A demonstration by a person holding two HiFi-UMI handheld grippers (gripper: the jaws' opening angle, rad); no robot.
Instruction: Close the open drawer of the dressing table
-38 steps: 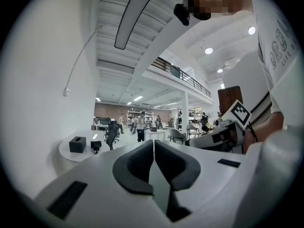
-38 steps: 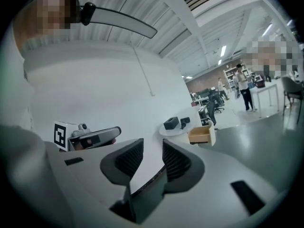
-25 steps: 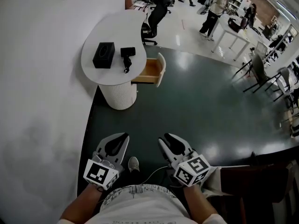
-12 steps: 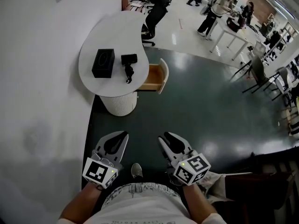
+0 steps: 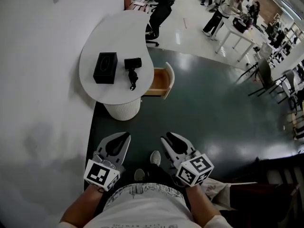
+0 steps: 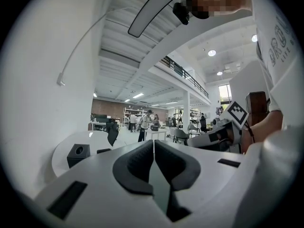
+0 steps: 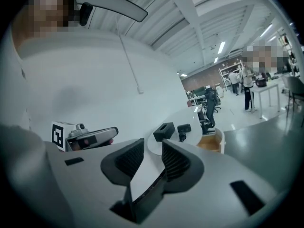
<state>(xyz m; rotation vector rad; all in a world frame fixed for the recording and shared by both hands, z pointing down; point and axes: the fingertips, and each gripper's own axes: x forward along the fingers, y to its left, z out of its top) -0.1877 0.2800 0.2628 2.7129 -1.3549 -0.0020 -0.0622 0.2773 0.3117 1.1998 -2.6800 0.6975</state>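
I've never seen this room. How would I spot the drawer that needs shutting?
Find the white curved dressing table against the white wall, on its ribbed round base. The drawer sticks out from the table's edge over the dark floor. It alone shows pale wood inside, behind a white curved front.

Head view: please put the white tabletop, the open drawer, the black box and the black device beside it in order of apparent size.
1. white tabletop
2. open drawer
3. black box
4. black device, which looks only a little smaller than the box
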